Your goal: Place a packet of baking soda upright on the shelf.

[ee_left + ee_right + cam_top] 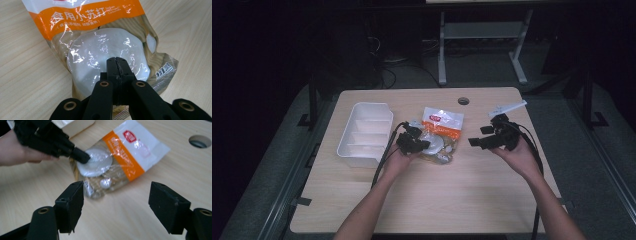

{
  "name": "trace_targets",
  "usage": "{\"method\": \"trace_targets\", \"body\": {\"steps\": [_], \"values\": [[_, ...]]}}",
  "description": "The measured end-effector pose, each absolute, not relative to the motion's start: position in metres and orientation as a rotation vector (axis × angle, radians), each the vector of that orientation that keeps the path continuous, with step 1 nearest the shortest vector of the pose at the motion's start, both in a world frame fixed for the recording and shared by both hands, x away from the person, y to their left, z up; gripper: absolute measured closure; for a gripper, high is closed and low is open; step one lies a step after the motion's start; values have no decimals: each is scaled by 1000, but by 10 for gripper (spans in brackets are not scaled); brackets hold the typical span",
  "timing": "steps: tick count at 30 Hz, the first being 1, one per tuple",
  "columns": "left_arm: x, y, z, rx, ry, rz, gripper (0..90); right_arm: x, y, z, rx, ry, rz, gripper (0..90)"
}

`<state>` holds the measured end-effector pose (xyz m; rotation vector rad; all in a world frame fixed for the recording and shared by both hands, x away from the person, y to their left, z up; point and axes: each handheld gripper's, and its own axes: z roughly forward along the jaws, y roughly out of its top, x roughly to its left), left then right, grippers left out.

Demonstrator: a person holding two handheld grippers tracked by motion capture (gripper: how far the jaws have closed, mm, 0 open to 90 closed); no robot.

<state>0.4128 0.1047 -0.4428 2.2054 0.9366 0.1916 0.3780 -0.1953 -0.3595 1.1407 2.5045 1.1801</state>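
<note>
A clear plastic bag (443,125) with an orange band and a white label lies flat in the middle of the wooden table (427,200); white powder sits inside it. My left gripper (422,145) is shut, its jaws pressed together. Its tips rest on the bag (95,42) over the white lump. Whether film is pinched between them is unclear. My right gripper (477,137) hovers to the right of the bag, open and holding nothing. In the right gripper view its own gripper (116,202) frames the bag (130,152), and the left gripper (80,155) touches the powder.
A white divided tray (362,135) stands left of the bag, close to the left hand. A round cable hole (463,100) is in the table near its far edge. A thin white strip (508,107) lies at the far right.
</note>
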Motion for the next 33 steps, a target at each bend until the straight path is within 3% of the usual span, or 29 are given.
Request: {"method": "trace_targets", "body": {"steps": [10, 19, 33], "values": [[413, 105, -443, 2199, 932, 194, 900, 436, -162, -360, 1193, 2555, 1077, 275], [413, 105, -443, 2204, 929, 196, 900, 473, -158, -400, 1362, 2542, 1014, 277], [412, 104, -443, 2207, 928, 209, 900, 498, -153, -448, 1543, 2516, 1021, 322]]}}
